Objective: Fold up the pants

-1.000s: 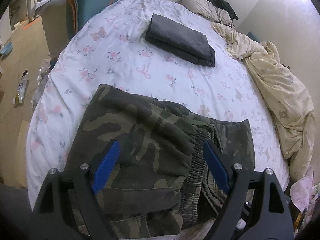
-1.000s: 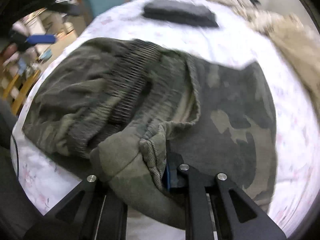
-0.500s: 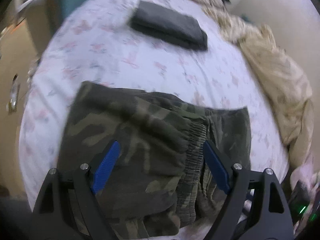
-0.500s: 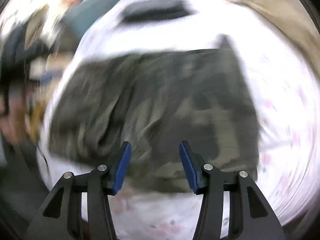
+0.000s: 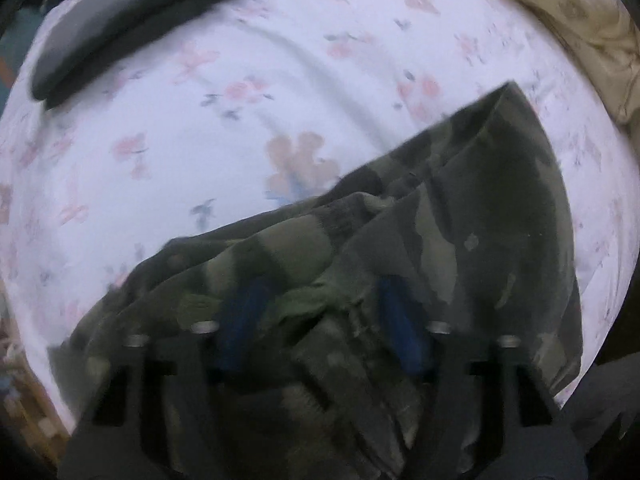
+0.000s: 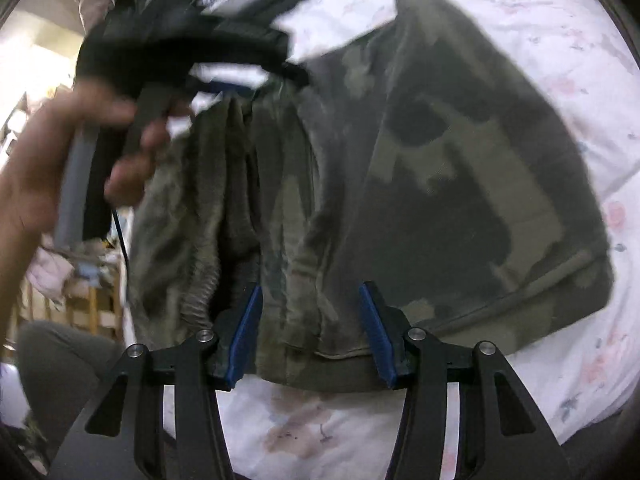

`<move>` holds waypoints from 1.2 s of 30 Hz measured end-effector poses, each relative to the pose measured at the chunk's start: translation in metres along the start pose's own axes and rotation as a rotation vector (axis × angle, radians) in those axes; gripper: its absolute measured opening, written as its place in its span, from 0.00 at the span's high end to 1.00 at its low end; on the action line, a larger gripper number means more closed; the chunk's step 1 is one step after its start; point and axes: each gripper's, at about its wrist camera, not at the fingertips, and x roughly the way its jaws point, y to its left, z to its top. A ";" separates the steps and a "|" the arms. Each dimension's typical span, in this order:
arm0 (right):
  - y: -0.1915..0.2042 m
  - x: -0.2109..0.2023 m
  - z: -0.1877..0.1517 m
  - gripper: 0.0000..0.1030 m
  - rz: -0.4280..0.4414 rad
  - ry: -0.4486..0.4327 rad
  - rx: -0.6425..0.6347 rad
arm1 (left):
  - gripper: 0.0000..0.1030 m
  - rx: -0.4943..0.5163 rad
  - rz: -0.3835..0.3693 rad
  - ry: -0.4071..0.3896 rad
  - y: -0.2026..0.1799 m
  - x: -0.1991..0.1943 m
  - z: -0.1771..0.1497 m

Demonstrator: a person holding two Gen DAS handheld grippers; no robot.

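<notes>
Through my left wrist camera, the camouflage-patterned green fleece pants (image 5: pixel 460 240) fill the frame from 3 o'clock round to 7 o'clock, lying on the white floral bed sheet (image 5: pixel 180 140). My left gripper (image 5: pixel 320 328) sits low over the bunched folds, its blue pads set apart with cloth heaped between and partly over them; the blur keeps me from telling whether they are pinching anything. A folded dark grey garment (image 5: pixel 132 12) lies well apart at 11 o'clock, and a crumpled cream quilt (image 5: pixel 592 16) sits at 1 o'clock.

Through my right wrist camera, the pants spread from the centre out to 3 o'clock, the ribbed elastic waistband (image 6: pixel 200 288) gathered at 8 o'clock. My right gripper (image 6: pixel 310 332) stands wide, the near hem lying between the pads, not pinched. My left hand (image 6: pixel 60 152) holds the other tool at 10 o'clock.

I judge the fleece soft, limp and fairly thick, so it will sag and slide off a shallow bite. I would take hold at the stitched hem or the waistband, where the layers are firmest.
</notes>
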 end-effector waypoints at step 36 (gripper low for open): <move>0.051 0.009 0.004 0.66 0.018 -0.044 -0.146 | 0.73 0.268 0.170 -0.001 -0.018 -0.052 -0.004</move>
